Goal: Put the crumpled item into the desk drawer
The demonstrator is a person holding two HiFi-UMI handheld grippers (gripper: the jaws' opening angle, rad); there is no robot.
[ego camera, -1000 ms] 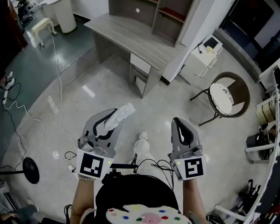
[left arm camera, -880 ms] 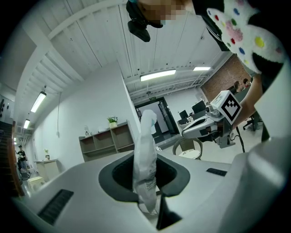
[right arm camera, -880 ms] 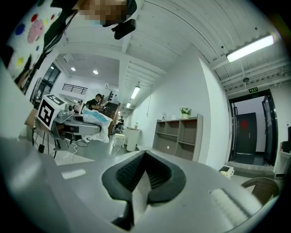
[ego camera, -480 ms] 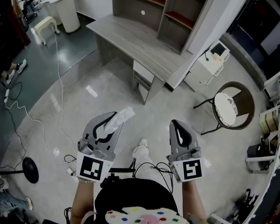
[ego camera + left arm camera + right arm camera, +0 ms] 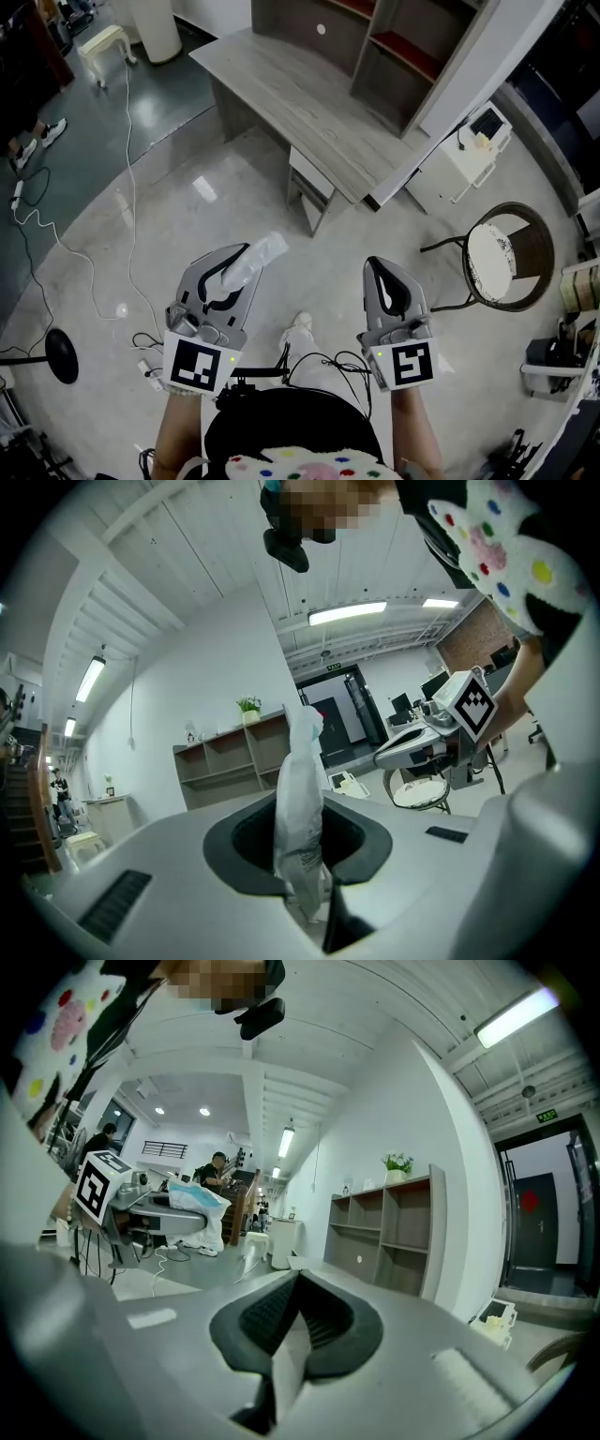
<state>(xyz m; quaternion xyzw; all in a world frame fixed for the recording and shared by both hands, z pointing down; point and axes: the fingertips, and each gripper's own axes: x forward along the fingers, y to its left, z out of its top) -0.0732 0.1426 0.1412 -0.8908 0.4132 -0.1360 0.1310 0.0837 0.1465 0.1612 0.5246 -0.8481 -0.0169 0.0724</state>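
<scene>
My left gripper is shut on a crumpled white plastic bag, which sticks out past its jaws toward the desk. In the left gripper view the crumpled bag stands upright, pinched between the two jaws. My right gripper is shut and holds nothing; its jaws meet in the right gripper view. Both are held at waist height above the floor. Ahead stands the grey wooden desk, with a white-fronted drawer shut under its near end.
A shelf unit rises behind the desk. A white cabinet and a round chair stand to the right. White cables trail over the floor at the left, by a black round stand base. A white stool sits far left.
The desk has come nearer and shifted right in the head view as the person walks toward it. Both grippers keep their hold and pose.
</scene>
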